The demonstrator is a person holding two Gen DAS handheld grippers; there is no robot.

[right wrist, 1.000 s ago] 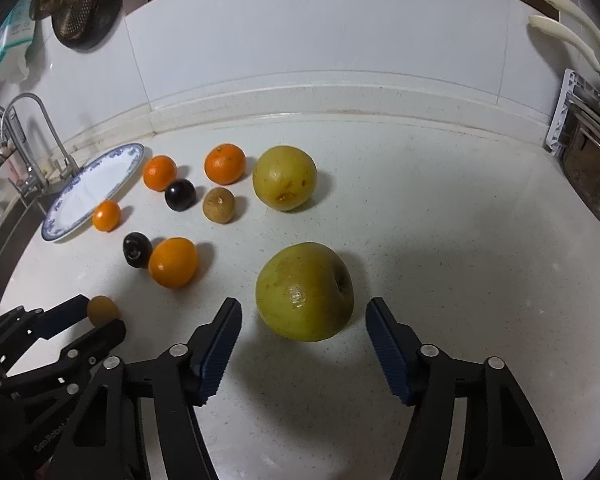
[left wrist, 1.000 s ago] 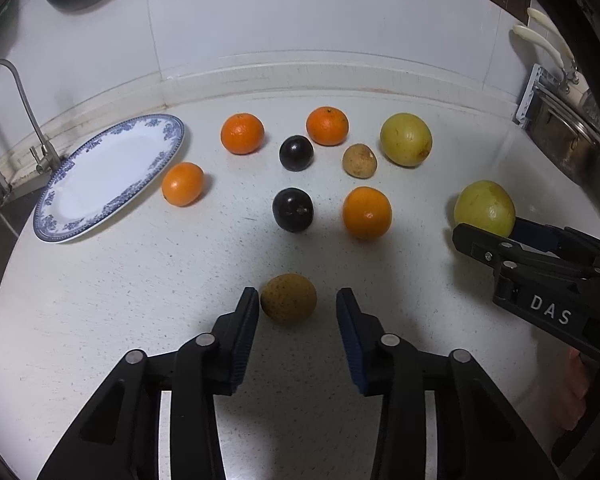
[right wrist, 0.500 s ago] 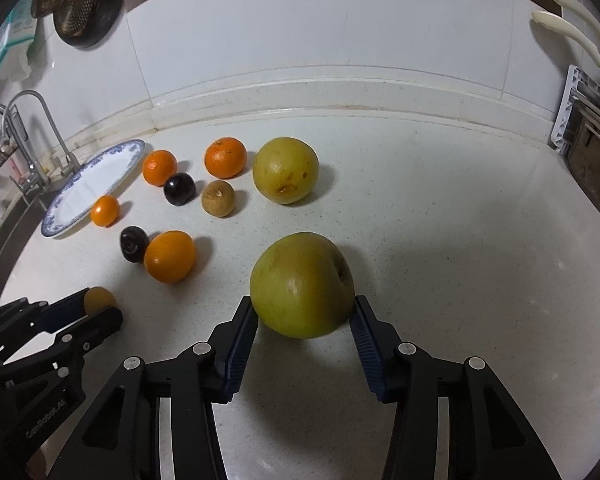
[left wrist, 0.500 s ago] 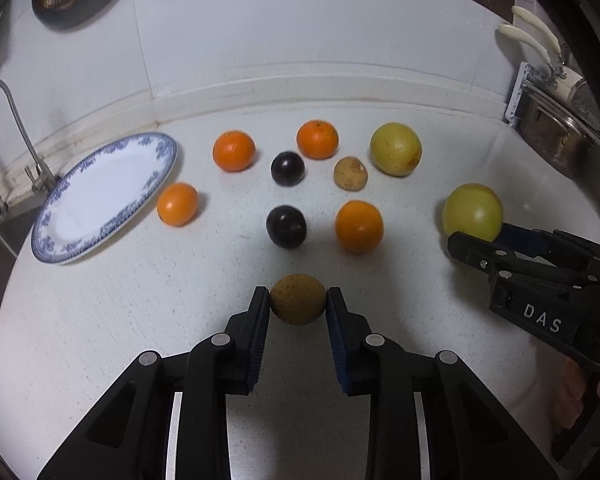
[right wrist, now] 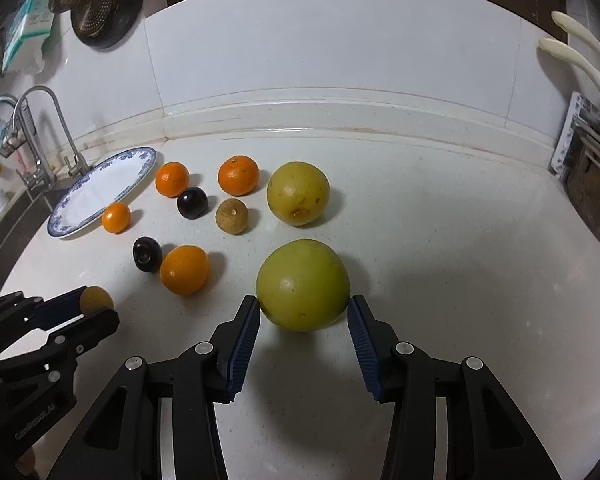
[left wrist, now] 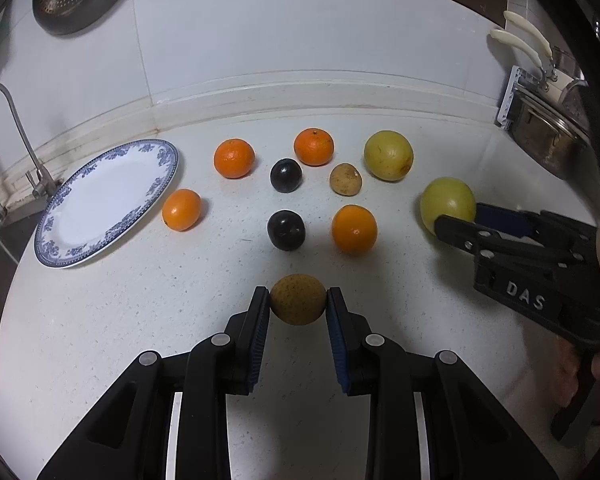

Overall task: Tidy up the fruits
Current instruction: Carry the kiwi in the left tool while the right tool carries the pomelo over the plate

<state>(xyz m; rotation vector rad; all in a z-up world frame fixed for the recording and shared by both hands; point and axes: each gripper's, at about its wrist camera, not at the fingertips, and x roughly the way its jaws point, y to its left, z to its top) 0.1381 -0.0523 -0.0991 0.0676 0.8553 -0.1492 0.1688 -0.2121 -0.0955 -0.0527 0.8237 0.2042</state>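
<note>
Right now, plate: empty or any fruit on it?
Empty. The blue-rimmed plate shows only bare white inside; the nearest small orange sits on the counter beside its rim.

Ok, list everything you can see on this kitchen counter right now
Round orange citrus fruits: four, orange, mid-counter.
Dark round plums: two, near-black, among the oranges.
Small brown round fruits: two, tan; one between the left fingers, one near the back.
Large yellow-green round fruits: two; one between the right fingers, one behind it.
Blue-rimmed white plate: one, counter's left.
Metal faucet: far left.
Steel pot: far right.
Left gripper: black, shut on brown fruit.
Right gripper: black, gripping green fruit.
</note>
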